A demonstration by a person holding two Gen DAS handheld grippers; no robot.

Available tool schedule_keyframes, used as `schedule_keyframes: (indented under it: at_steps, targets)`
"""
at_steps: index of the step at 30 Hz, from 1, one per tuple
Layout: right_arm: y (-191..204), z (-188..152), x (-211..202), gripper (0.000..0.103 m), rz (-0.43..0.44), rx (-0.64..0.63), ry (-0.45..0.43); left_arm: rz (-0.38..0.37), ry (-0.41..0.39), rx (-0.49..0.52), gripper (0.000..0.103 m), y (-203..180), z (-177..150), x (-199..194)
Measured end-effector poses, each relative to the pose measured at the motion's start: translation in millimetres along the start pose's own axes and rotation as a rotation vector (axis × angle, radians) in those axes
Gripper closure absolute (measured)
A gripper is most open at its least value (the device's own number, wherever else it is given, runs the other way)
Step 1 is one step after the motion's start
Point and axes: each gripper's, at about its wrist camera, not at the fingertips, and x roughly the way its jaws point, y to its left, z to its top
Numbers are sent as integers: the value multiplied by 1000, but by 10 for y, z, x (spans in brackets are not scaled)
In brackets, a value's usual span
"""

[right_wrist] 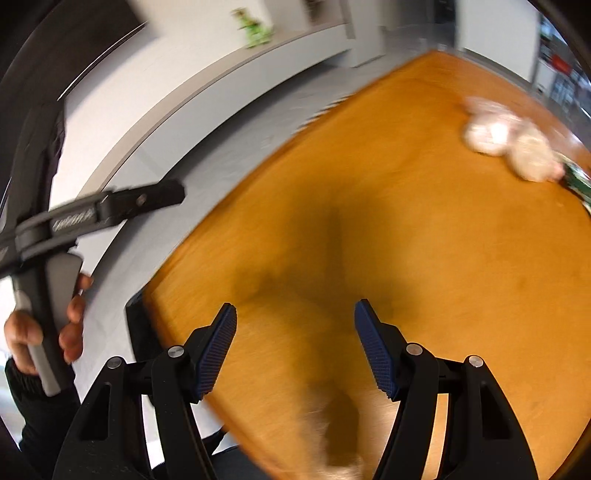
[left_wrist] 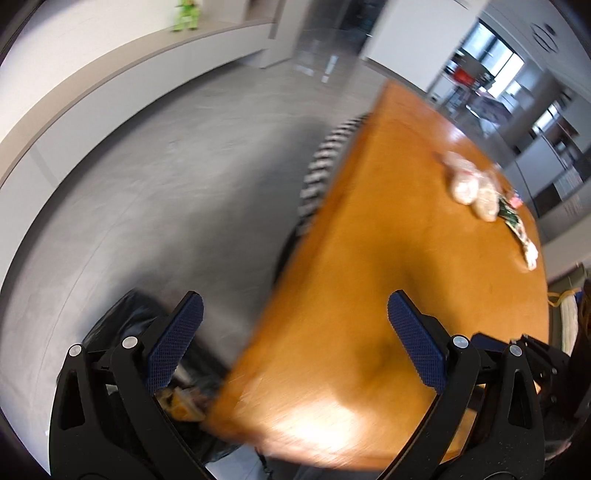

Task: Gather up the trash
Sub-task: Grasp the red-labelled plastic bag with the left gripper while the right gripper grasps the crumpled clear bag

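1. Left wrist view is showing my left gripper (left_wrist: 295,314) with its blue-padded jaws standing wide apart and nothing between them; it is hanging over the near edge of the orange-brown wooden table (left_wrist: 388,258).
2. My right gripper (right_wrist: 295,321) is likewise standing open and empty, pointing down at the bare middle of the same table.
3. A black plastic bin bag (left_wrist: 122,317) is sitting on the floor just off the table's near corner, and I am seeing yellowish scraps (left_wrist: 181,402) inside its mouth, so I am judging that part of the collecting is already done.
4. What is remaining: a cluster of pale crumpled wrappers (left_wrist: 469,184) with a green-and-white printed packet (left_wrist: 517,221) beside them is lying along the table's far right edge, well apart from both grippers. Blur is keeping me from counting the pieces.
5. The room: grey smooth floor (left_wrist: 147,203), a white curved wall with a pale ledge carrying a small green toy figure (left_wrist: 184,14), and windows beyond the table's far end.
6. My bare hand (right_wrist: 44,332) is gripping the grey handle of the other tool at the right wrist view's left side.
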Motion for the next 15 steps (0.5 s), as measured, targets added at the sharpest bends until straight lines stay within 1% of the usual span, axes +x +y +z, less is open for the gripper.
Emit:
schedule_keyframes:
  at_steps: [6,8,11,15]
  targets:
    - [-783,425,-131,36,-82,96,-31,-19,22,119,6,-782,447,434]
    - [-1045,567,-148,36,-105,131,-38,-26,31,142,6,-963,546,546]
    - [-1337,697,-150,36,-128,180,-44,-40,49,179,6,-1255,710,729]
    - [-1834,899,-146,36,-127,302,-56,-61,75,219,6,-1638,924,995]
